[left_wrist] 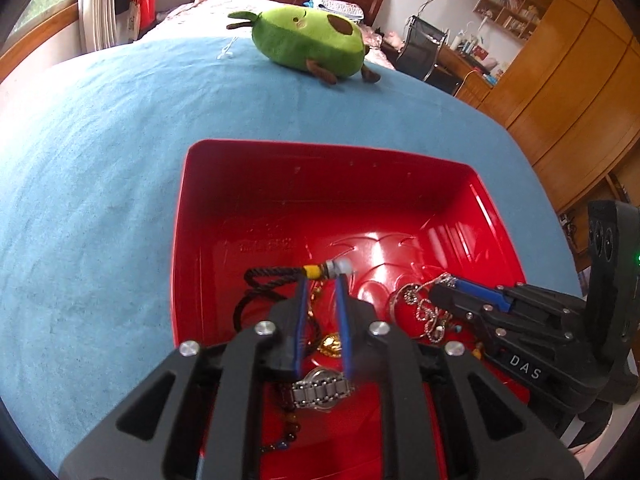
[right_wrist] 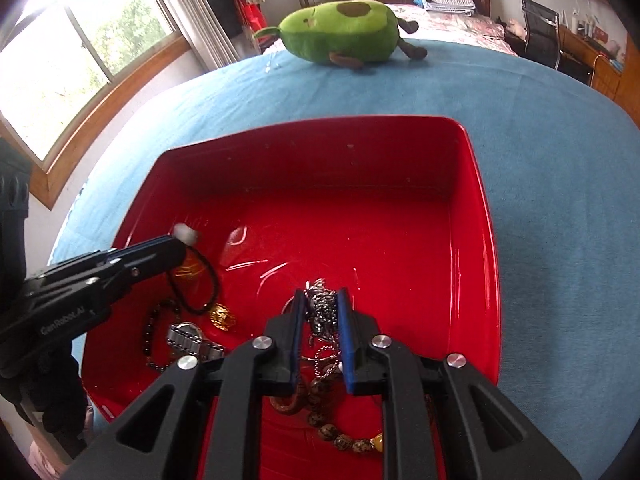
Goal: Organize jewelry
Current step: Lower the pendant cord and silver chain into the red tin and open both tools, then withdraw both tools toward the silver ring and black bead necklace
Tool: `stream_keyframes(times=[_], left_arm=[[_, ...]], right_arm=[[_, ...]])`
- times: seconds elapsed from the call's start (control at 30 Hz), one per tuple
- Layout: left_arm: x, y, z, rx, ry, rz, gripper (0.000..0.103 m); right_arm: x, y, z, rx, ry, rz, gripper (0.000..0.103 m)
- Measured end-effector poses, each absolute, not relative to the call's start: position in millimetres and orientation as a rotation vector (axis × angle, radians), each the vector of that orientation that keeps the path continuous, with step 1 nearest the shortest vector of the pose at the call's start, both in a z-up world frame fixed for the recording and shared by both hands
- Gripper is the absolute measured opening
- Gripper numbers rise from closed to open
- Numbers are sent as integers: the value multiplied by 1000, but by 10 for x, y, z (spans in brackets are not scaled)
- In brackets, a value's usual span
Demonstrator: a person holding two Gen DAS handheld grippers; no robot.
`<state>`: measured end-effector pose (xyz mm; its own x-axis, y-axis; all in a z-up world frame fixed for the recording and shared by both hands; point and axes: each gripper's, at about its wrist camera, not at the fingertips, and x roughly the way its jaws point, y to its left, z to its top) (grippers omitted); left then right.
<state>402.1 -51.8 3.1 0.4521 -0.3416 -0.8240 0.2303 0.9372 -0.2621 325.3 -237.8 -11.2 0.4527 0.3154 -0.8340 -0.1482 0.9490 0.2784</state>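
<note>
Both grippers work inside the red tray (right_wrist: 472, 216), which lies on a blue cover (left_wrist: 100, 160) over what looks like a table, and all the jewelry lies in the tray's near half. The left gripper (left_wrist: 323, 276) has its jaws narrowed on the yellow and pale bead end (left_wrist: 328, 270) of a black cord necklace (left_wrist: 264, 280), whose gold pendant (right_wrist: 221, 316) rests on the tray floor. The right gripper (right_wrist: 320, 300) has its jaws narrowed around a bunched silver chain (right_wrist: 320, 304); whether they truly pinch it or only bracket it I cannot tell for sure, though they look closed on it. The main risk is tangling: the chain is heaped in loops, and near it lie a ring (right_wrist: 285, 402) and a spotted bead bracelet (right_wrist: 340, 440), so a lift could drag those along or snag them. On the left, the cord loops close to a steel watch (left_wrist: 320, 390) and a dark bead string (right_wrist: 150, 334), and a quick pull could hook either. The grip on the small bead end looks slight, so it may slip out. The two grippers sit near one another, and crossing paths could knot cord and chain. Farther back, a green avocado plush toy (right_wrist: 340, 32) lies on the cover, well apart from the tray and in nobody's way; the tray's far half stands free for laying pieces out.
</note>
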Motion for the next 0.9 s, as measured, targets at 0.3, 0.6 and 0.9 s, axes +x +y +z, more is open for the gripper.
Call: stream_keyframes(times=[0.3,0.6,0.9], left_arm=[[3933,-537,77,-108,1029,-353,28],[3573,-483,323,-97,973,-313,53],[2808,-425,489,-68,891,-240,88]], right_arm=[[3202,-2454,-2,187,1035,277,23],[2836,-2621,202,160,1001,230,48],[2069,-2741,324,203,959,309,93]])
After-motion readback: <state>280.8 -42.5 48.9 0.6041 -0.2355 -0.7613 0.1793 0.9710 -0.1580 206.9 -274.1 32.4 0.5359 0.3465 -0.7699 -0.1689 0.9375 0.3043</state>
